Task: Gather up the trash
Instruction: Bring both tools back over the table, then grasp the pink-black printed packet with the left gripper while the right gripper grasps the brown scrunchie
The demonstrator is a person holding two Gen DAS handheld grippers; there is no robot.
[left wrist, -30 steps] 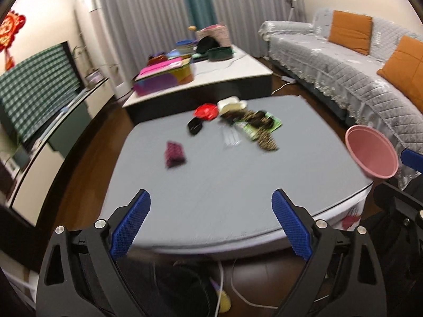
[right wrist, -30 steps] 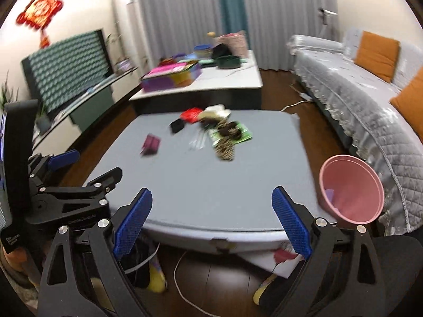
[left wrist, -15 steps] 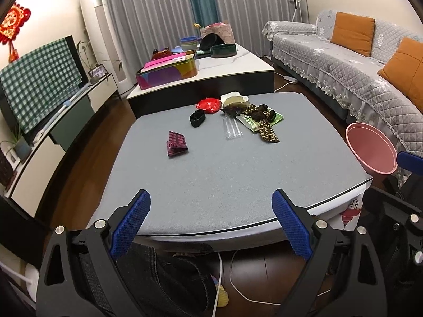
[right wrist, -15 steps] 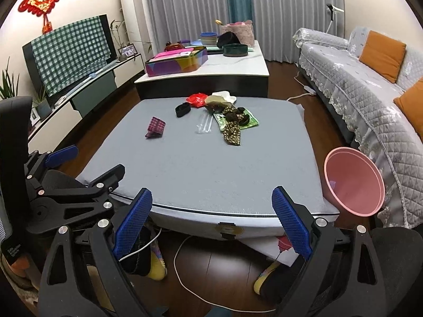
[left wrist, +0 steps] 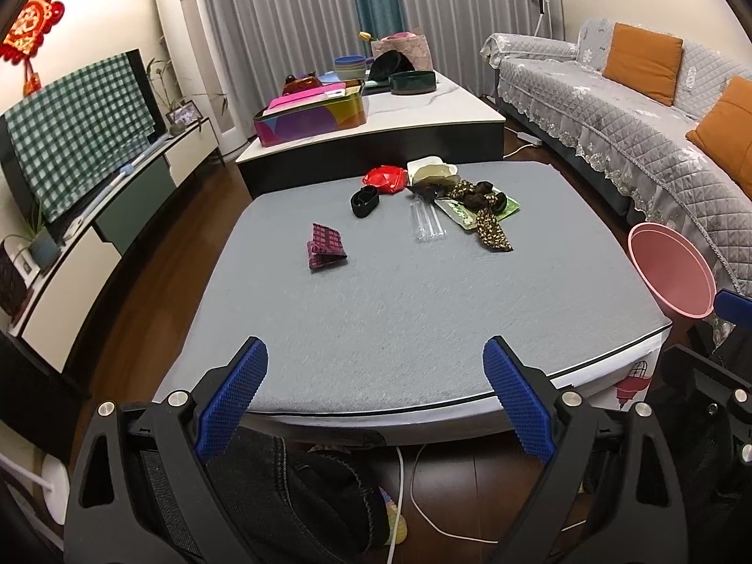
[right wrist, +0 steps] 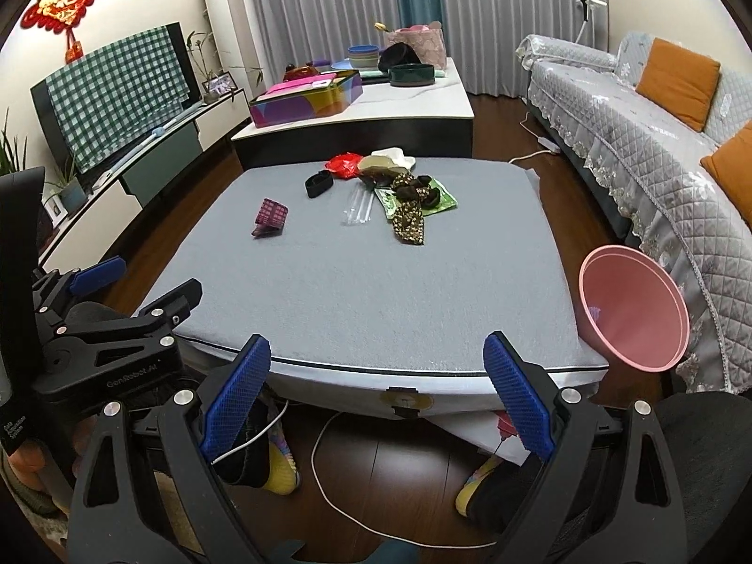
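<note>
Vs 0.5 s ago: almost no change, both cameras sit a touch closer to the table, trash layout the same; motion blur from 1.0 s ago is gone.

Left gripper: jaws spread wide, nothing between the blue pads, touching nothing, held over the near edge of the grey table. Right gripper: jaws also spread wide, holding nothing, just short of the table's near edge. In the right wrist view the left gripper shows at far left, side on, jaws apart.

Trash sits at the far half of the table, well apart from both grippers. Purple checked wrapper lies alone, nearest on the left. Behind it a black band-like item, then a red crumpled wrapper at the far edge. Clear plastic tubes lie flat mid-table. Just beside them a green packet with dark lumps on top, and a brown patterned wrapper overlapping its near end. White tray at the far edge, some tan item in it.

Pink bin stands on the floor by the table's right side, tilted toward the camera; a small pale scrap shows inside near the bottom, too small to identify.
</note>
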